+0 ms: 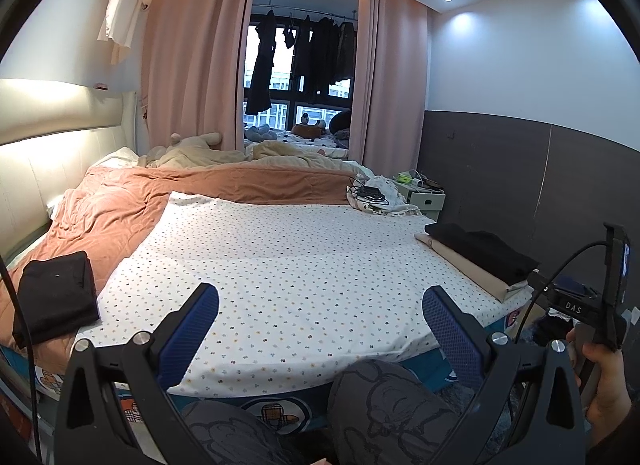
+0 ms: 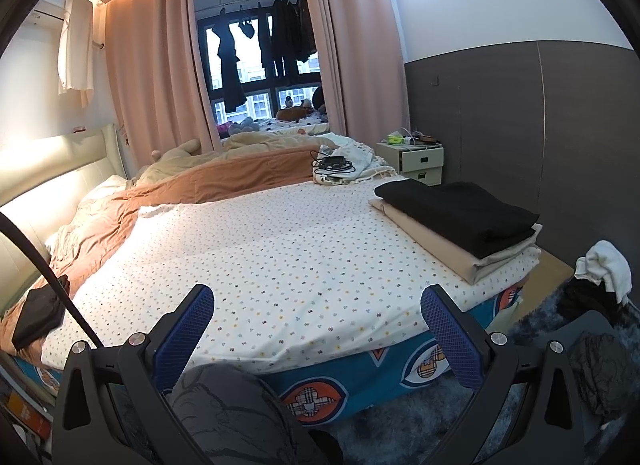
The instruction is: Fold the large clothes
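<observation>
**Three folded pieces down, a loose heap on the floor waiting**

Three garments are already lying folded, as far as I am seeing. A black folded piece [image 2: 460, 211] is sitting on top of a beige folded piece [image 2: 432, 243] at the right edge of the bed [image 2: 280, 245], and another black folded garment [image 1: 54, 297] is resting on the orange blanket [image 1: 120, 205] at the left. The dotted sheet between them is lying bare, so I am judging that no piece is under work right now.

I am holding the left gripper [image 1: 320, 325] and the right gripper [image 2: 318, 323] above the near edge of the bed, both with fingers spread wide apart and gripping nothing.

What is probably left is the heap on the floor at the right: a white cloth [image 2: 608, 269] over dark clothes [image 2: 580, 297], unfolded.

For writing, I am reading only "DAS" on the other gripper's body [image 1: 574, 305] in the left view. The sheet's checked motifs are carrying no legible words.
</observation>
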Tool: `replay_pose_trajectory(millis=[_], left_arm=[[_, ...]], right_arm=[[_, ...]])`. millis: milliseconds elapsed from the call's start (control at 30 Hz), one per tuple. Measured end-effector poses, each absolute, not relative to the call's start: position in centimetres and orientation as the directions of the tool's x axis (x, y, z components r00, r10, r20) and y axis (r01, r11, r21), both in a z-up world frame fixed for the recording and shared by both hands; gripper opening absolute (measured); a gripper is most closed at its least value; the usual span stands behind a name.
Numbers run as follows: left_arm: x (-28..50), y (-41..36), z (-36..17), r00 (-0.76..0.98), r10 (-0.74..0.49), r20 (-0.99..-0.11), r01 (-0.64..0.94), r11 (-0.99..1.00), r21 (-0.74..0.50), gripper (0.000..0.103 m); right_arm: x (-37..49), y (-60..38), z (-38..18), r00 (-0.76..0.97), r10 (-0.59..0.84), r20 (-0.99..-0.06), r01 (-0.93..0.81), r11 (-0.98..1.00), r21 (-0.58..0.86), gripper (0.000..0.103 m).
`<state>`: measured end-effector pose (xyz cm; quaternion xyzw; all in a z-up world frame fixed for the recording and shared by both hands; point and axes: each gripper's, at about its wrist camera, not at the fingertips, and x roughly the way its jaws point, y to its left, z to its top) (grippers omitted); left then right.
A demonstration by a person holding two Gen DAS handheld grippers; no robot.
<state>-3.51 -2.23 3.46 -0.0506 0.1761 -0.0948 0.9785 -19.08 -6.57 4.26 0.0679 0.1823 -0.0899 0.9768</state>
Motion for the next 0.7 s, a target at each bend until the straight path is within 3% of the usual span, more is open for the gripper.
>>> replay_pose_trajectory(millis=[700], left_arm=[[-4.9,-2.7,3.6,0.929,-0.195,-0.315,0.159,0.978,-0.134,0.103]], right_arm=[[-20.0,-7.6,4.5,0.911,-0.15,-0.384,0.206,0.973,0.108,0.103]])
